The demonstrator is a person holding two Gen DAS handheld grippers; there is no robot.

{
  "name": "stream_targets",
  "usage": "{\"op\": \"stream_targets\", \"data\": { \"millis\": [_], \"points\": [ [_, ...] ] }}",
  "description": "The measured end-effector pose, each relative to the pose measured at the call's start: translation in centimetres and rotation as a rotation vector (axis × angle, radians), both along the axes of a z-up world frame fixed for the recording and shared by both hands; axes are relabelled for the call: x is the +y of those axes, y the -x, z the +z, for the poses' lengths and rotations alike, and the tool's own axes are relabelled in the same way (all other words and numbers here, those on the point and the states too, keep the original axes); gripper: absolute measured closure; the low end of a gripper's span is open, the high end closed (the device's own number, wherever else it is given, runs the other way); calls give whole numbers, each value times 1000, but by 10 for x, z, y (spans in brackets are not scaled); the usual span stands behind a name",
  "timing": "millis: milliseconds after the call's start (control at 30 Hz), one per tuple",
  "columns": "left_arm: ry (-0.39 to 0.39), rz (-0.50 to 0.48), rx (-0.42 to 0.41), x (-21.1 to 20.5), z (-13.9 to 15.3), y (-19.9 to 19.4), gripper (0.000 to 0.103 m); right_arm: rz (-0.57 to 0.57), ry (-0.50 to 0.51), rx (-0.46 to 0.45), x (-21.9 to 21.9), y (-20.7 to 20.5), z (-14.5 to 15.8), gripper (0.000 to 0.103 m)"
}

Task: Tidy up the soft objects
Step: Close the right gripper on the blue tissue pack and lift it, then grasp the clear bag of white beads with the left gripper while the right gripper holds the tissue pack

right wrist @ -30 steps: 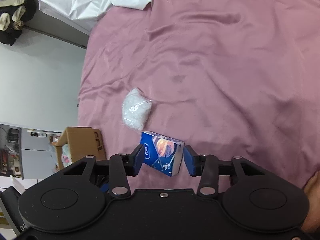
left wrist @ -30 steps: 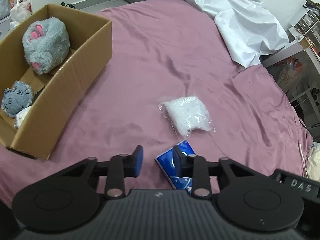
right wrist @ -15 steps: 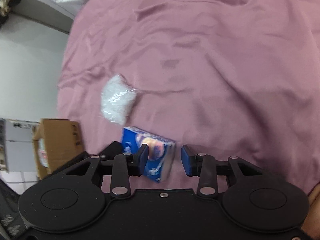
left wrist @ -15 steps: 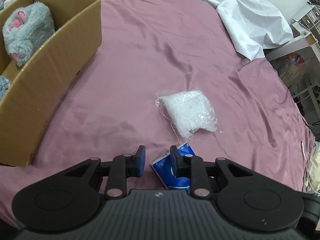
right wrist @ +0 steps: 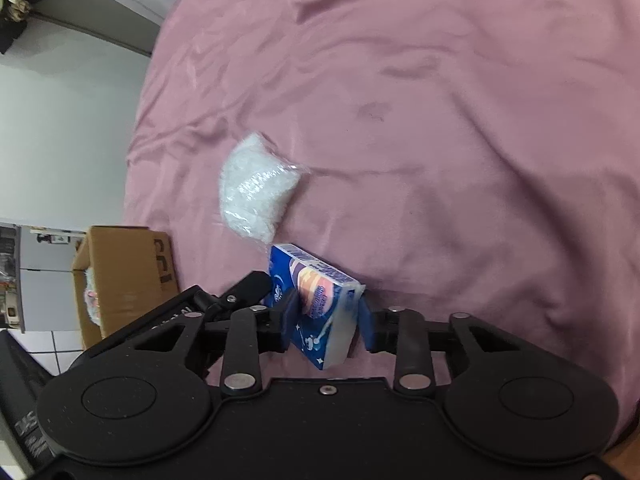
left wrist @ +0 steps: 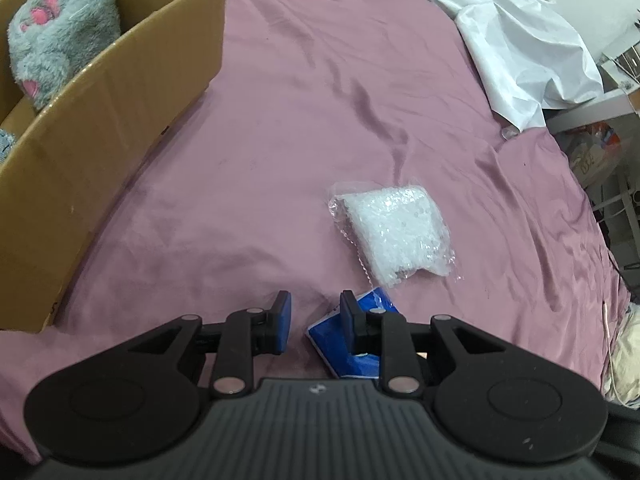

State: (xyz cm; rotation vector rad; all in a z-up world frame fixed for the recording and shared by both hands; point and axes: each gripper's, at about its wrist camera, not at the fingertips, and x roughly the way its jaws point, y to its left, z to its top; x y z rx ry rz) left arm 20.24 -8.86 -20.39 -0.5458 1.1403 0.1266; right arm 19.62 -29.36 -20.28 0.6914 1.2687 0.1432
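Note:
A blue tissue pack (right wrist: 320, 300) sits between the pads of my right gripper (right wrist: 326, 322), which is shut on it just above the pink bedsheet. In the left wrist view the same pack (left wrist: 352, 344) shows partly behind the right finger of my left gripper (left wrist: 314, 318), which is open and empty. A clear bag of white filling (left wrist: 394, 232) lies on the sheet just beyond the pack; it also shows in the right wrist view (right wrist: 256, 192). A cardboard box (left wrist: 100, 120) at the left holds a grey plush toy (left wrist: 60, 60).
The pink bedsheet (left wrist: 320, 100) covers the bed. A crumpled white sheet (left wrist: 520, 40) lies at the far right corner. Furniture and clutter stand beyond the bed's right edge (left wrist: 600, 152). The box also shows at the left in the right wrist view (right wrist: 124, 276).
My right gripper has closed onto the blue tissue pack. My left gripper has moved forward toward the white bag, and the box has slid further to the left of its view.

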Motion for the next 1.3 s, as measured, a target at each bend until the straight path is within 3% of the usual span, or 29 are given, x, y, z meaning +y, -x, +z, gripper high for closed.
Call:
{"op": "stream_targets", "data": {
  "millis": [133,233,333,400,467,833,1067,1167,1300],
  "points": [
    [-23,-30,-19,-4,11,-1,77,-5,-3,-56,-2,3,11,82],
    [-52,-48,-43,-8,22,-3,71,-34,2,-64,-8,5,15,82],
    [-49,-55,-87,-10,32,-6,53,-65,13,-67,-14,9,18,82],
    [-67,-41,-102,-12,36,-10,35,-85,26,-78,-17,10,21,82],
    [-74,-28,-111,-13,37,-16,30,-102,36,-81,-21,11,22,82],
    [-54,-53,-97,-38,29,-56,28,-167,38,-106,-30,7,23,82],
    [-125,-90,-49,-56,13,-71,28,-208,35,-104,-32,0,20,82],
    [-132,-103,-39,-56,8,-71,31,-220,20,-104,-34,-3,18,82],
    [-129,-115,-40,-52,9,-71,45,-208,-1,-108,-31,-5,18,81]
  ]
}}
